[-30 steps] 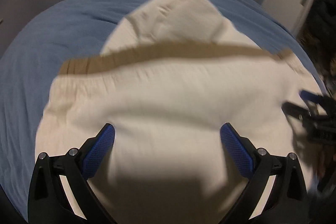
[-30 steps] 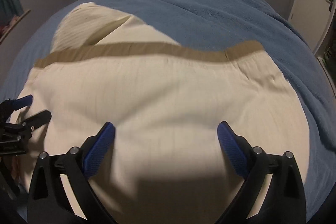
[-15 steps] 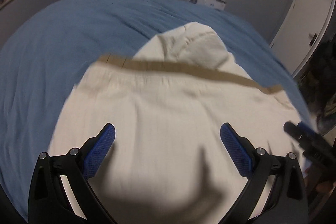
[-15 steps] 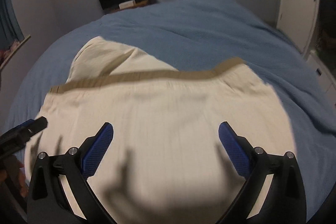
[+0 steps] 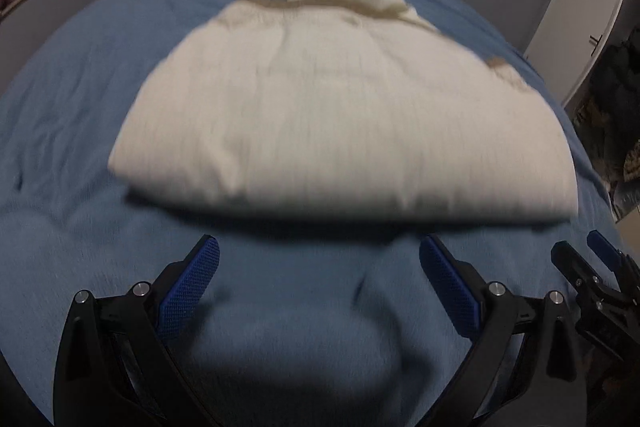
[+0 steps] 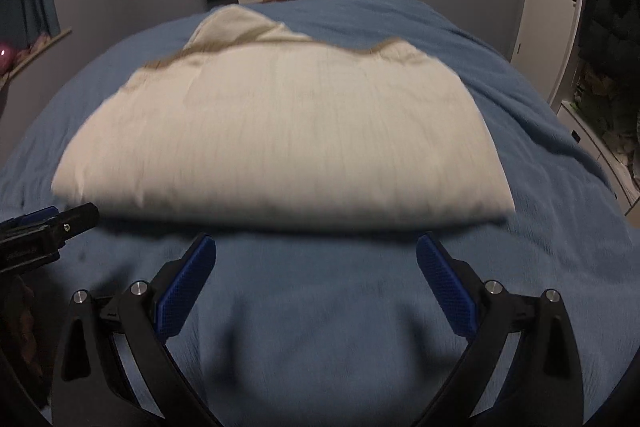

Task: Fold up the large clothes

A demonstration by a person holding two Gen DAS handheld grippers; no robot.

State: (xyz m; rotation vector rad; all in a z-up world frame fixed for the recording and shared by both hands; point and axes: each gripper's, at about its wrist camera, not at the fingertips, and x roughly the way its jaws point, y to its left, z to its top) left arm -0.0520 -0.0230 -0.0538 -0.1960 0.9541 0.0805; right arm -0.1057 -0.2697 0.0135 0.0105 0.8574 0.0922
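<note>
The cream garment (image 5: pixel 344 115) lies folded on the blue bed cover (image 5: pixel 80 115), its thick folded edge facing both cameras and a tan band (image 6: pixel 184 53) showing along the far side, with 1 loose cream flap poking out beyond that band. The left gripper (image 5: pixel 319 281) hangs above bare bed cover just short of the near edge, its blue pads spread wide apart and holding nothing. The right gripper (image 6: pixel 316 277) is the same: jaws apart, empty, near the garment's edge but not touching it.

Risks, as I judge them: the fold looks soft and puffy, so a gripper pinching only the top layer would peel it open instead of lifting the whole stack. The far flap sits unevenly, and another fold could trap it crooked or leave it sticking out. The bed cover is soft and wrinkled; jaws pushed in low could catch it along with the garment and drag both. The 2 grippers sit close side by side, so an uneven lift could skew the edge. Both views are blurred, so exact layer edges are hard to tell.

Writing: a faint mark on the left gripper's body in the right wrist view is too small to read; no other labels are legible
</note>
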